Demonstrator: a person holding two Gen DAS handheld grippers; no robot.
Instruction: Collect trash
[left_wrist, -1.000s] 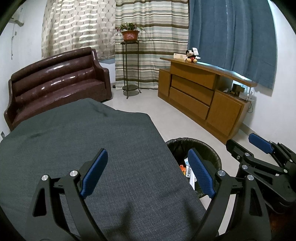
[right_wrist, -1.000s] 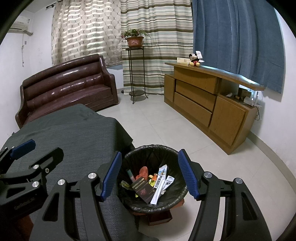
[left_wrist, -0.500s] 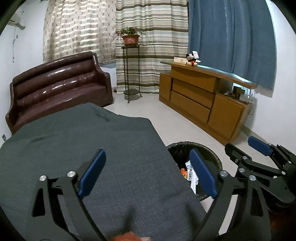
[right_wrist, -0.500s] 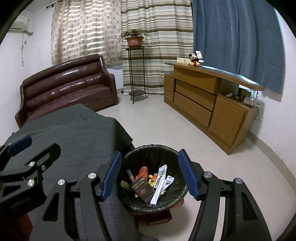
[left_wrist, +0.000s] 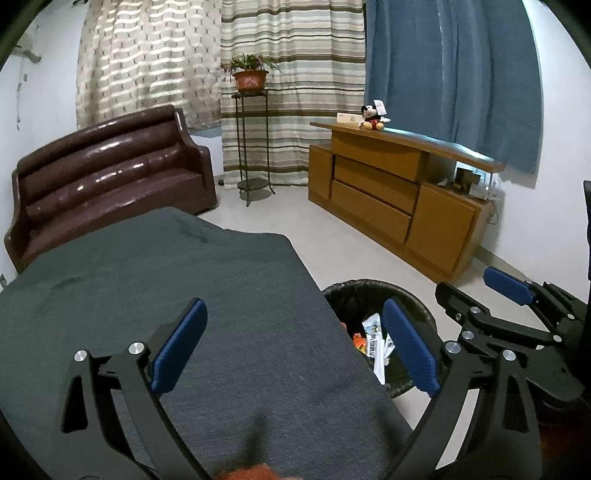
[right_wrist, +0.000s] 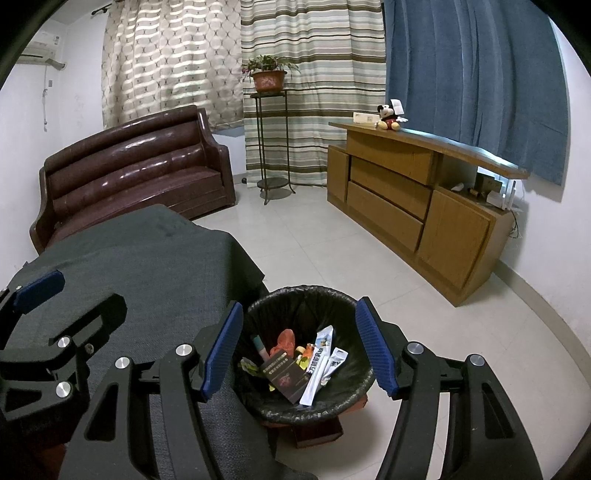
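Note:
A black-lined trash bin (right_wrist: 291, 299) stands on the floor at the table's right corner and holds several wrappers, a dark booklet (right_wrist: 286, 376) and orange scraps. My right gripper (right_wrist: 301, 350) is open and empty, above the bin. My left gripper (left_wrist: 295, 343) is open and empty above the grey cloth-covered table (left_wrist: 147, 280). The bin (left_wrist: 369, 291) shows partly in the left wrist view, with the right gripper (left_wrist: 506, 295) beside it. An orange fuzzy thing (left_wrist: 255, 472) shows blurred at the bottom edge of the left wrist view.
A brown leather sofa (right_wrist: 136, 173) stands behind the table. A wooden sideboard (right_wrist: 417, 199) with a Mickey plush (right_wrist: 388, 116) lines the right wall. A plant stand (right_wrist: 271, 147) stands by the striped curtains. Pale tiled floor (right_wrist: 332, 243) lies between.
The left gripper has drawn back and risen slightly over the table, and an orange thing has come into its bottom edge. The right gripper has stayed over the bin.

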